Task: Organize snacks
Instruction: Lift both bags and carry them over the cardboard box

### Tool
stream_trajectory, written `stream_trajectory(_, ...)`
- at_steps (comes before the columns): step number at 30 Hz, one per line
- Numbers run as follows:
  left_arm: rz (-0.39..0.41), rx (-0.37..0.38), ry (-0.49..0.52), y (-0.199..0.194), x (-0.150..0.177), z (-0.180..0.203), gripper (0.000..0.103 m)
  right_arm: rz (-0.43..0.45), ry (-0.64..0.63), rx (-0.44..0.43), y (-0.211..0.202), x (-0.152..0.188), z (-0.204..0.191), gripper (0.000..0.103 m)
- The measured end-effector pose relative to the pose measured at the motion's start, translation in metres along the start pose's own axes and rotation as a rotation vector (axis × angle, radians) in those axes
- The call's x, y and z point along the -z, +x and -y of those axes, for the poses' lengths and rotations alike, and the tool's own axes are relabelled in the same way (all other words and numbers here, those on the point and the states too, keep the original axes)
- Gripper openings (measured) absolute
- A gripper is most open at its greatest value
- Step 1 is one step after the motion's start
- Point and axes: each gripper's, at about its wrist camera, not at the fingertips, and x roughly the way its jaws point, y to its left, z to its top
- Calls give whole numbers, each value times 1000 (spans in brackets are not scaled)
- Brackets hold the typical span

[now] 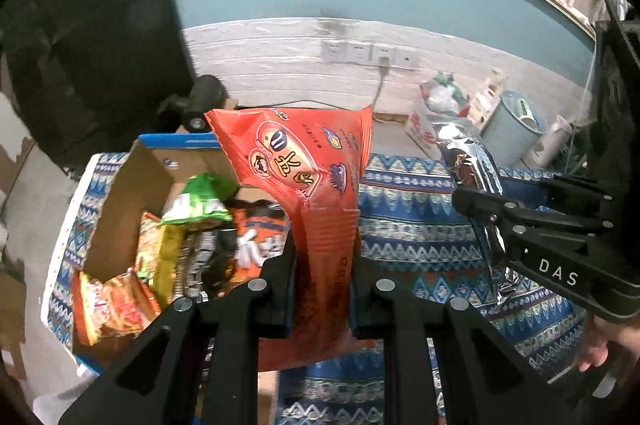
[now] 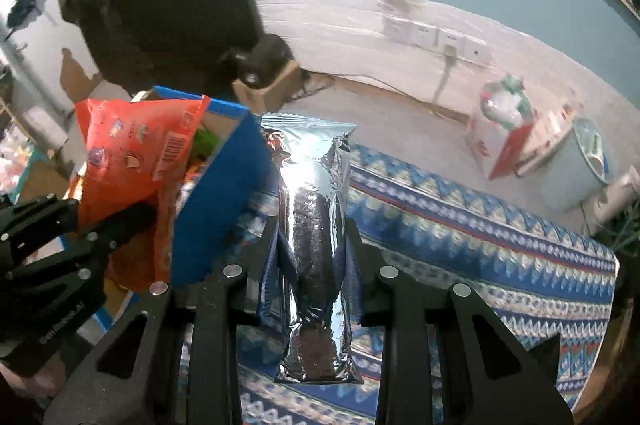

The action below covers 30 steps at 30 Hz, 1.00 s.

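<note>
Box (image 1: 120, 201) sits open at the counter's (image 1: 420, 217) left edge, left of both tools. Left tool (image 1: 322, 261), the nearer, pinches a red bag (image 1: 304, 169) upright beside the box. Right tool (image 2: 312, 249) pinches a silver pack (image 2: 314, 225), long axis upright, farther right.

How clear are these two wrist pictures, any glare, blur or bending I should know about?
Right wrist view: strong glare on the silver foil packet, which washes out any print; the wall sockets are smeared by blur. Left wrist view: the orange snack bag is fairly sharp up close, while the snacks in the cardboard box look blurred. Both views: fisheye bending curves the wall's base, and the corners go dark.
</note>
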Motion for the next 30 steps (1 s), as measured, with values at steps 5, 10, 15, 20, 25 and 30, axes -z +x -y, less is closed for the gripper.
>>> stream_trajectory(5, 11, -21, -42, -6, 2, -28, 19, 0, -37, -26, 9, -13, -26, 29)
stream_trajectory(10, 18, -50, -83, -8, 7, -58, 19, -4, -72, -50, 19, -26, -55, 29)
stream_trajectory(15, 12, -71, -127, -7, 12, -86, 19, -7, -97, -66, 29, -36, -78, 29)
stream_trajectory(20, 5, -97, -172, -4, 17, -114, 19, -11, -122, -81, 38, -45, -101, 29)
stream_trajectory(25, -9, -108, -224, 2, 21, -139, 19, -22, -133, -99, 51, -55, -118, 29)
stream_trajectory(30, -32, -112, -258, 12, 24, -153, 20, -40, -135, -122, 66, -61, -131, 29)
